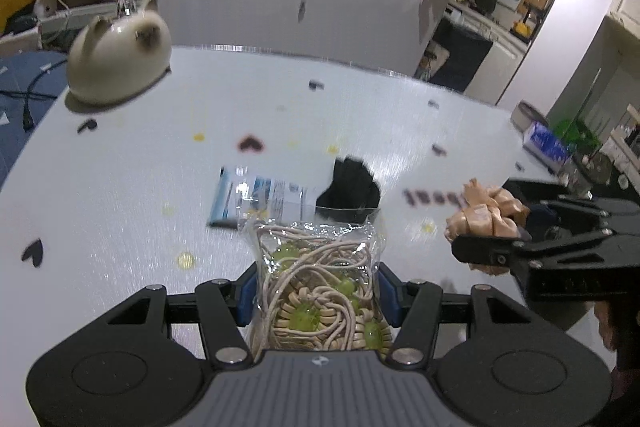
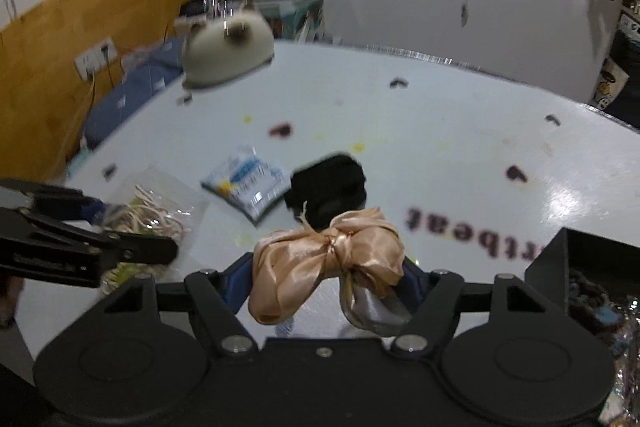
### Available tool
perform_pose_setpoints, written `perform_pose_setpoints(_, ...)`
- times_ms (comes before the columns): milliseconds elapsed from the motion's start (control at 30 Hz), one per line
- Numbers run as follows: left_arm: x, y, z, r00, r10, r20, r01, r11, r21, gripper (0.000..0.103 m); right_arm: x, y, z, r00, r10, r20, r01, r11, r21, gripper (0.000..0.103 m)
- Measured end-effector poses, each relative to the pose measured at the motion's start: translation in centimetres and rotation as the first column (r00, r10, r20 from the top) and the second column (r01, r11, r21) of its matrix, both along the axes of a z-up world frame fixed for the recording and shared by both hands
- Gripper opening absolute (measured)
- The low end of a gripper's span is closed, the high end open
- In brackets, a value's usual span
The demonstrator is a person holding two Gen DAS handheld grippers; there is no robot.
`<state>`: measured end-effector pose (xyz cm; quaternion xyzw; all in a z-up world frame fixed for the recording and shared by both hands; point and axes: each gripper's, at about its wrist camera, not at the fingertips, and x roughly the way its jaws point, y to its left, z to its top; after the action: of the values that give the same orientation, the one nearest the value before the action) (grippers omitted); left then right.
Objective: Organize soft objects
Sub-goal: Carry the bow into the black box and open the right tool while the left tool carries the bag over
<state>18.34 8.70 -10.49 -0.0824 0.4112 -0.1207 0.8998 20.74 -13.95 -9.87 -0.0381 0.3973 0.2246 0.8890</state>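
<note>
While both tools are raised over the white table (image 1: 120, 187), the scene reads left to right as follows.

Cat plush: cream cat-shaped soft toy (image 1: 119, 61) with a dark face sits at the far left corner of the table, well apart from both tools.

Left gripper: left gripper (image 1: 316, 291) has its blue pads pressed on either side of a clear bag of beige cord and green beads (image 1: 316, 279), which stands upright between the fingers, above the tabletop.

Tissue pack: blue and white packet (image 2: 246, 183) lies flat mid-table, just beyond the bag.

Black item: black soft bundle (image 2: 328, 187) lies just beside the packet, on its right; exactly what it is cannot be told through the blur.

Right gripper: right gripper (image 2: 328, 279) is clamped on a peach satin ribbon bow (image 2: 326, 263), held clear of the table.

Table print: dark hearts, yellow spots and blurred lettering (image 2: 472, 235) mark the surface to the right.
</note>
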Motion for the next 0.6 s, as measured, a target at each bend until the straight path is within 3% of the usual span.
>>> perform_pose_setpoints(300,-0.5,-2.7,3.8,0.997,0.045,0.068,-0.042,0.998,-0.045,0.058,-2.5,-3.0,4.3,0.993,-0.073,0.088,0.065,0.994,0.086,0.073)
perform_pose_setpoints(600,0.1,-10.8,4.9,0.989,-0.089,0.114,0.095,0.994,-0.053,0.058,-4.0,-12.7,5.9,0.973,-0.212,0.097,0.199,0.972,0.123,0.073)
